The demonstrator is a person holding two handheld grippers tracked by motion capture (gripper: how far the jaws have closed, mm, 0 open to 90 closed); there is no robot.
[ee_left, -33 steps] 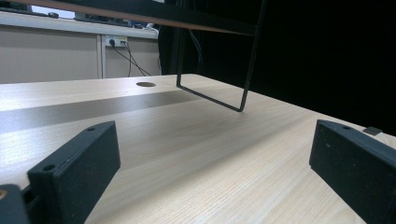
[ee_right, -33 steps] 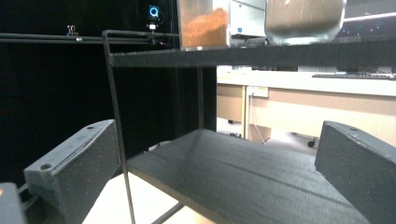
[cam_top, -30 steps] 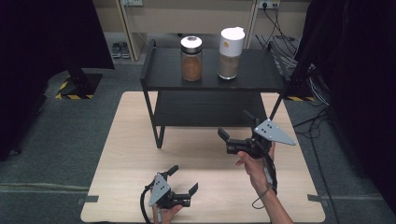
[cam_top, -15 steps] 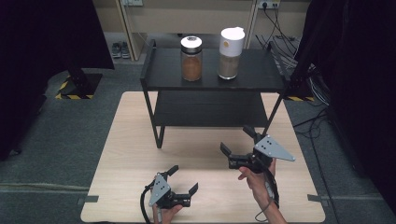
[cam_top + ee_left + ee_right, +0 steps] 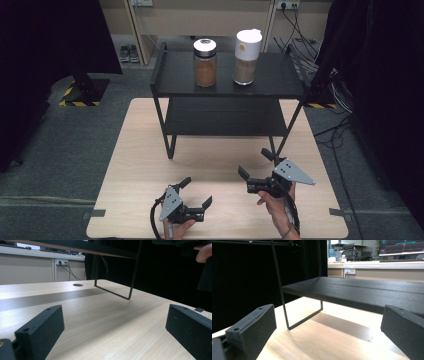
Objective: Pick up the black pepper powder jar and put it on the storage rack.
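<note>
A black two-tier shelf [image 5: 270, 82] stands on the back half of a light wooden table [image 5: 130, 155]. On its top tier sit a glass jar of brown powder [image 5: 205, 63] with a pale lid and a taller white-lidded container [image 5: 246, 56]. My left gripper [image 5: 196, 191] rests low near the table's front edge, open and empty. My right gripper [image 5: 254, 163] hovers in front of the shelf's right legs, open and empty too. In the left gripper view the jaws [image 5: 112, 327] stand wide over bare wood. The right gripper view has its jaws [image 5: 327, 330] facing the lower tier [image 5: 362, 290].
Thin black shelf legs [image 5: 279, 285] rise from the table just ahead of the right gripper. A shelf foot loop [image 5: 113, 291] lies ahead of the left gripper. Black curtains hang at both sides, and cables [image 5: 340, 125] trail on the grey floor at the right.
My right gripper has drawn back from the shelf toward the table's front edge and sunk lower. The left gripper has stayed where it was.
</note>
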